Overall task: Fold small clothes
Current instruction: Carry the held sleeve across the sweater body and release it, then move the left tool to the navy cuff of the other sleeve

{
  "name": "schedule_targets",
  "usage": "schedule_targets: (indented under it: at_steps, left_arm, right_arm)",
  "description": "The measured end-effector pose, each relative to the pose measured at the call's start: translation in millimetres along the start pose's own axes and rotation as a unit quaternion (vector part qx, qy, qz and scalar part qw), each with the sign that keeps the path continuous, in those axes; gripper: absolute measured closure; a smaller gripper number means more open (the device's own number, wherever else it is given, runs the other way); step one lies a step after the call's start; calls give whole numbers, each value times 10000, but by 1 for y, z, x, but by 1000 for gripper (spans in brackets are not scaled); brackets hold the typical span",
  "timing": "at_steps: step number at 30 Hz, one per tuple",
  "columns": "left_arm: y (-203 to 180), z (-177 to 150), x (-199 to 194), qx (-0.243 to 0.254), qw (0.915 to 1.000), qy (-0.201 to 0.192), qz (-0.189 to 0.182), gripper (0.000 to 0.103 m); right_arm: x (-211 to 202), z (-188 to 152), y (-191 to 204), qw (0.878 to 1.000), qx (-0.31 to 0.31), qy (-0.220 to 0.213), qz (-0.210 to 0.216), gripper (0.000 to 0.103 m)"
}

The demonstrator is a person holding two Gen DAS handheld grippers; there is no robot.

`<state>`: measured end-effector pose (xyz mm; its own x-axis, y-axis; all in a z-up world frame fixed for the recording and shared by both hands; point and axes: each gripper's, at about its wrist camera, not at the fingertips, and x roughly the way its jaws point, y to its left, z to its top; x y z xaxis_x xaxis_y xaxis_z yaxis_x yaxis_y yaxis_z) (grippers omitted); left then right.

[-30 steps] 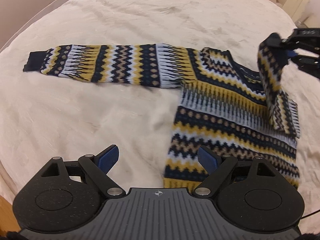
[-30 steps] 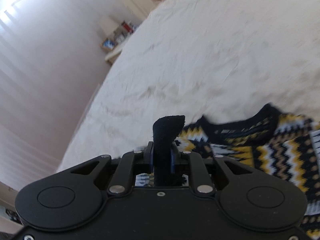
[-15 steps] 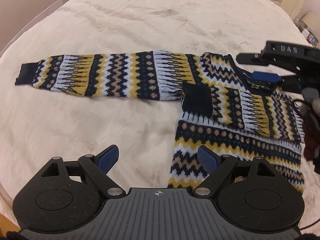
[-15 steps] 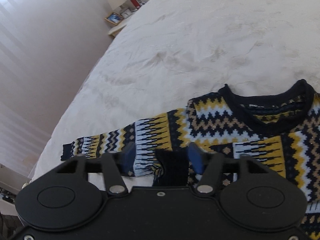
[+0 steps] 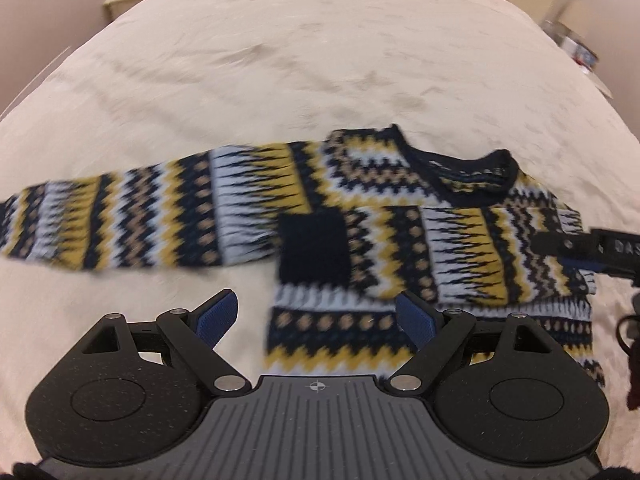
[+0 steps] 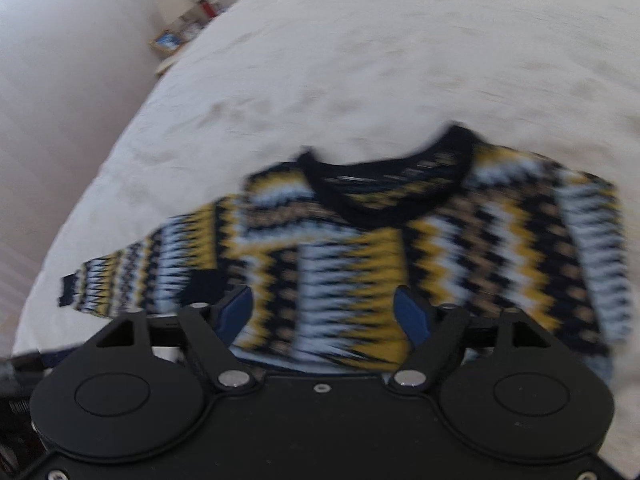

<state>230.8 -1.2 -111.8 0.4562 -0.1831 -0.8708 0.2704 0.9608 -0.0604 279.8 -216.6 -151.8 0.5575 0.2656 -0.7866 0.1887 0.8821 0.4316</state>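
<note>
Both grippers hang over the sweater with nothing between their blue pads. Seen from its own camera, the right gripper [image 6: 322, 314] has its jaws opening wide, clear of the knit below; the picture is blurred, so fine detail is lost. The left gripper [image 5: 316, 316] is spread wide too, poised above the sweater's lower left side and the bare bedspread beside it.

The sweater [image 5: 400, 240], a zigzag knit in navy, yellow, white and tan, lies flat on the cream bedspread [image 5: 280, 60], toward the near edge of the bed. Its dark collar [image 5: 472, 176] points to the far edge. One sleeve [image 5: 460, 256] is folded across the chest, its navy cuff [image 5: 314, 248] resting on the body. The other sleeve [image 5: 140, 220] stretches straight out toward the bed's left edge. A small table [image 6: 172, 40] with a framed picture stands beyond the far left corner.
</note>
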Motion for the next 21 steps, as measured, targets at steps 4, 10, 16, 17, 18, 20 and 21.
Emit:
schedule_targets:
  at_steps: [4,10,16,17,18,20,21]
  left_arm:
    - [-22,2,13,201,9998,-15,16,16]
    - [-34,-2,21,218,9996,153,68,16]
    - [-30,-13,20,95,9990,397,174,16]
    - [-28,-15,18,86,9989,422,195,16]
    - [-28,-16,18,85,9988,442,215,16]
    - [-26,-18,16,102,9985,469,258,16]
    - [-26,-18,16,106,9984,474,284,16]
  right_arm:
    - [-15,-3,-36,9990,192,-140,-367,9]
    - [-25,8,-92,9946,525,-282,-847,9]
    - [-12,25,-138,9909,814,-234,-1049,9]
    - [-8,28,-144,9902,850,-210,-1086,9]
    - [-4,30,-150,9895,888,-175,-1125,9]
    - [5,34,-159,9886,969,-100,-1144,10]
    - [9,36,-162,9885,1009,-64,-1121,10]
